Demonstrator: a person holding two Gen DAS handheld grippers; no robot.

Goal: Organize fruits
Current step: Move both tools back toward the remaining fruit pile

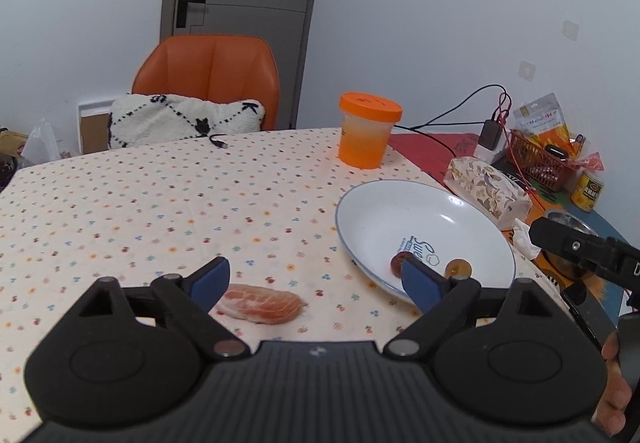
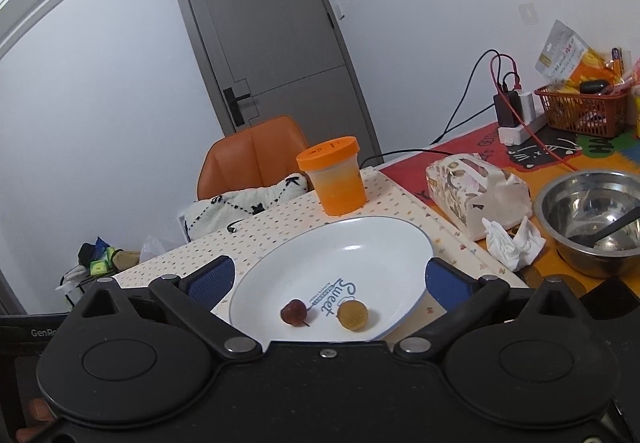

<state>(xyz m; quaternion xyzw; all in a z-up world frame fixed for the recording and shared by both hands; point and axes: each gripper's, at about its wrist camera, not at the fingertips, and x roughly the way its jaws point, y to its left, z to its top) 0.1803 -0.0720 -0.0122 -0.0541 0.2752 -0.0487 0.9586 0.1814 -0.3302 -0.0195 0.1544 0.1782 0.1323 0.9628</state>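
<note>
A white plate (image 1: 400,211) (image 2: 360,243) with blue lettering lies on the spotted tablecloth. In it sit a small red fruit (image 2: 294,312) (image 1: 397,262) and a yellowish-brown round fruit (image 2: 352,315) (image 1: 458,267). My left gripper (image 1: 316,281) is open, low over the cloth; a salmon sushi piece (image 1: 262,303) lies between its blue fingers, and the right finger overlaps the plate's near rim. My right gripper (image 2: 330,277) is open and empty above the plate's near side, fingers either side of the plate. Its black body shows at the right edge of the left wrist view.
An orange-lidded tub (image 1: 368,131) (image 2: 336,179) stands behind the plate. To the right are a tissue pack (image 2: 476,191), crumpled tissue (image 2: 508,239), a steel bowl (image 2: 596,219) with a utensil, a red basket (image 2: 584,111) and cables. An orange chair (image 1: 208,79) with a cushion is beyond the table.
</note>
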